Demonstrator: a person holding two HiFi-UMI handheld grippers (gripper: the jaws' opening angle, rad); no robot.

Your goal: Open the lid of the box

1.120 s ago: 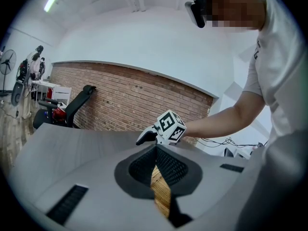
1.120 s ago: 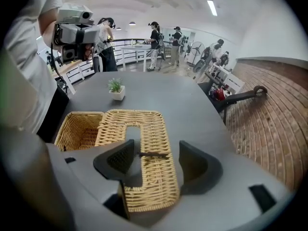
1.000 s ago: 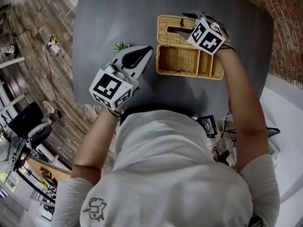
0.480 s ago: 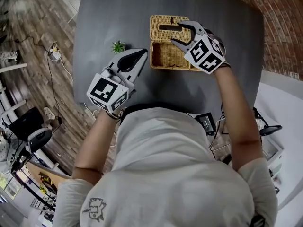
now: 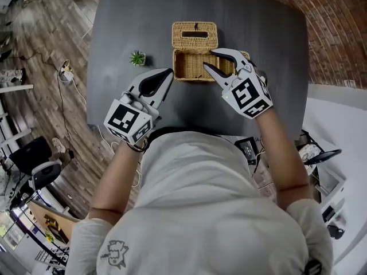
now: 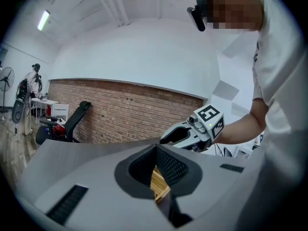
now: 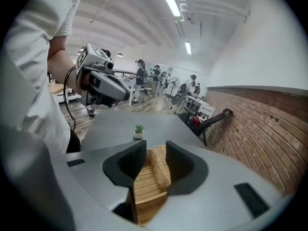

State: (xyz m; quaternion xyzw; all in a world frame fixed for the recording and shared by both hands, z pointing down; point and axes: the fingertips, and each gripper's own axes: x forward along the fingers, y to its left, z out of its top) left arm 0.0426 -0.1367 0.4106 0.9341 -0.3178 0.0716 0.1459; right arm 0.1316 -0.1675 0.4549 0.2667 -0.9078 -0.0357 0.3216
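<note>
Your box [image 5: 198,67] sits on the desk [image 5: 114,27] toward the far side, about midway between the left and right edges. Its lid [image 5: 195,35] is already swung back and lies flat behind it, slot facing up, so the wicker inside is open to you.

Your right gripper [image 5: 209,59] hangs over the right part of the box, with its tips above the open inside. Its jaws are partly apart and closing. In the right gripper view [image 7: 153,150] the box shows between and beyond them, but the pads press on nothing, so that gripper holds nothing.

Your left gripper [image 5: 169,72] is over the near left part of the desk, its tips just beside the box's near left corner. You cannot tell from here whether they touch it. Its jaws are together and empty; the left gripper view [image 6: 157,153] shows only a sliver of wicker past them.

A small potted plant [image 5: 137,57] stands left of the box, apart from it and nearer the desk's left edge. Bare desk lies between the box and the right edge, and a wide bare strip runs behind the lid to the far edge. The near edge is at your body. A brick wall [image 5: 338,33] runs beyond the desk's right side.
</note>
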